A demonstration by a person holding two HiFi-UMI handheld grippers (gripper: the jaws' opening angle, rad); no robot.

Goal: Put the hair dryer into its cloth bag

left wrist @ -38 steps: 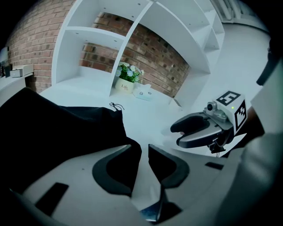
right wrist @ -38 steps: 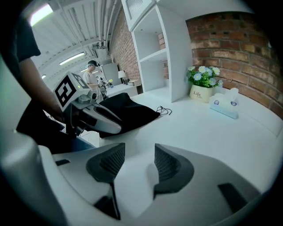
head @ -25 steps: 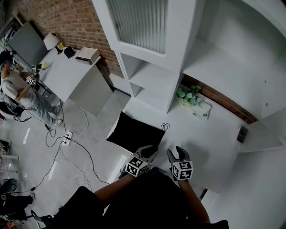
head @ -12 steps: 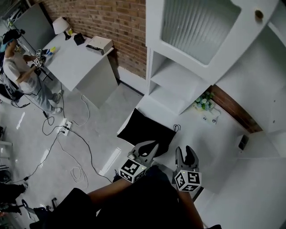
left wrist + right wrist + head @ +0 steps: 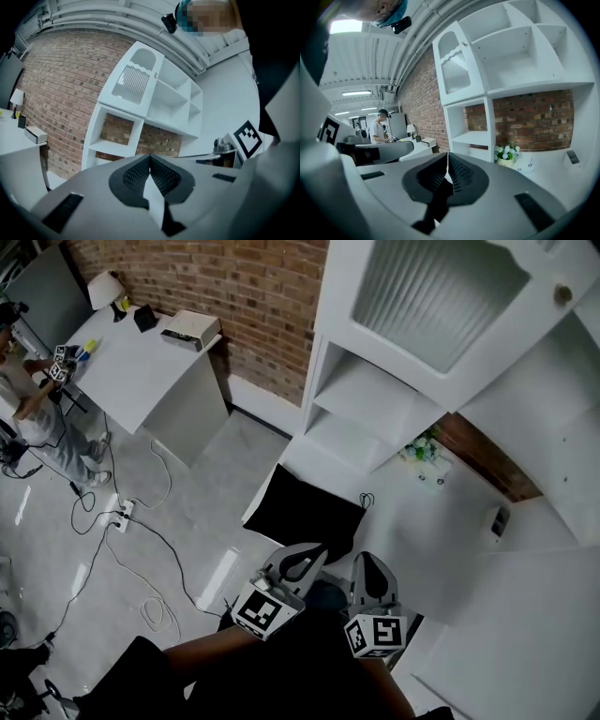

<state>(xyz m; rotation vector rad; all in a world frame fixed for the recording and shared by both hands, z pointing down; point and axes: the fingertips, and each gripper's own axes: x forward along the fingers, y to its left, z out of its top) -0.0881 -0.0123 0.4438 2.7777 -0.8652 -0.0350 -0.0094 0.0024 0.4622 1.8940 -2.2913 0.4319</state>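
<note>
A: Black flat cloth bag (image 5: 305, 512): position?

B: Starting at the tools. Left gripper (image 5: 314, 554): jaws pressed together, ribbed pads meeting, nothing between them. Right gripper (image 5: 367, 563): same, jaws closed tight, nothing held. The two sit side by side close to the person's body, both pointing away towards the shelves.

A: And the bag from there?

B: Just beyond the left gripper. In the head view that gripper's tip overlaps the bag's near edge. The right gripper is beside the bag's near right corner, over bare surface. The bag lies flat on the white counter (image 5: 441, 521), at its left end, with a thin black cord loop (image 5: 366, 500) at its far right corner.

A: Further out?

B: White open shelf unit (image 5: 375, 399) rises behind the bag. Small pot of white flowers (image 5: 420, 448) stands on the counter to the right, well apart from the bag. Red brick wall (image 5: 239, 296) behind. Grey floor (image 5: 187, 512) on the left, with trailing cables (image 5: 141, 521).
</note>
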